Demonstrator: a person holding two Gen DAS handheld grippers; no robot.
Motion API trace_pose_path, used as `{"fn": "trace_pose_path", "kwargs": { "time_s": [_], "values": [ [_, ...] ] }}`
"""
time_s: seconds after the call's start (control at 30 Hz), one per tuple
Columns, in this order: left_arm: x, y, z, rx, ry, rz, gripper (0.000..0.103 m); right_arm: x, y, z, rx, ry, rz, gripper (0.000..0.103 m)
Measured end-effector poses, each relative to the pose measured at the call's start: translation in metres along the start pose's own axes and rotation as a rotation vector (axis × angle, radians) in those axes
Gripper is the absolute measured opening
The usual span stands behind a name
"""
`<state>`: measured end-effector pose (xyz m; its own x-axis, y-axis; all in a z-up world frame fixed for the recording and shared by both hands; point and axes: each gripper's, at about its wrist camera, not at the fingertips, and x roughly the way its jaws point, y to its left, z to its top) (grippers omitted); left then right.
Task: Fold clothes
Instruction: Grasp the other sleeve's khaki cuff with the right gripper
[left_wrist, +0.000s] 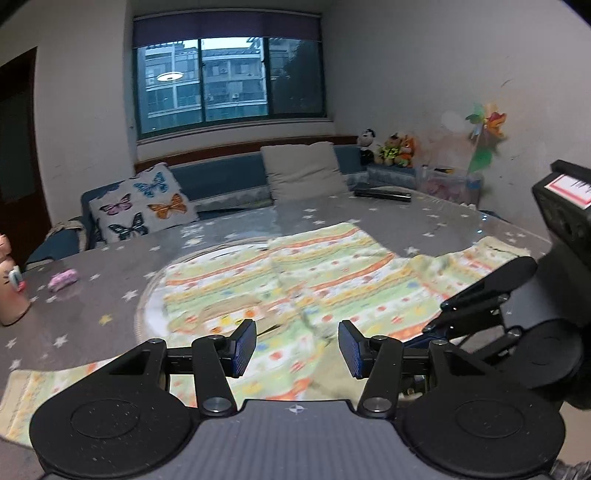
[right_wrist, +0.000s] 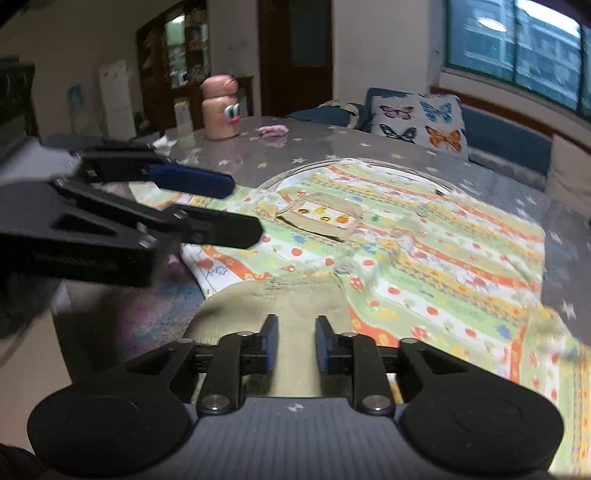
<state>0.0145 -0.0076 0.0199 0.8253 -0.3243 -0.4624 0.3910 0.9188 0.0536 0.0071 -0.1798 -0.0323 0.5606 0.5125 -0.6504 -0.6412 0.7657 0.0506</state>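
A child's top (left_wrist: 332, 280) with green, orange and white stripes lies spread flat on the star-print table; its patch pocket (right_wrist: 325, 216) faces up. My left gripper (left_wrist: 297, 345) hovers over the near part of the cloth, open, with nothing between its blue pads. In the right wrist view it (right_wrist: 245, 206) reaches in from the left above the garment's sleeve side. My right gripper (right_wrist: 295, 345) stands open with a narrow gap, just over the beige neck ribbing (right_wrist: 280, 299), and its pads press on no cloth. It also shows at the right edge of the left wrist view (left_wrist: 480, 295).
A pink figure-shaped bottle (right_wrist: 220, 109) and a small pink object (right_wrist: 273, 130) stand on the far part of the table. A black remote (left_wrist: 382, 194) lies at the back. A sofa with a butterfly cushion (left_wrist: 144, 206) borders the table. The table edge (right_wrist: 74, 314) drops off near me.
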Motion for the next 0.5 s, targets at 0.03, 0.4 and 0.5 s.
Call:
{"fn": "trace_pose_path", "kwargs": {
  "time_s": [0.03, 0.4, 0.5],
  "values": [
    [0.005, -0.003, 0.001, -0.004, 0.006, -0.013, 0.051, -0.006, -0.005, -0.002, 0.026, -0.009, -0.005, 0.033],
    [0.033, -0.040, -0.013, 0.068, 0.091, -0.089, 0.049, -0.064, -0.093, -0.035, 0.281, -0.102, -0.285, 0.042],
    [0.035, -0.042, -0.019, 0.075, 0.113, -0.085, 0.049, -0.068, -0.125, -0.048, 0.335, -0.094, -0.382, 0.042]
  ]
}}
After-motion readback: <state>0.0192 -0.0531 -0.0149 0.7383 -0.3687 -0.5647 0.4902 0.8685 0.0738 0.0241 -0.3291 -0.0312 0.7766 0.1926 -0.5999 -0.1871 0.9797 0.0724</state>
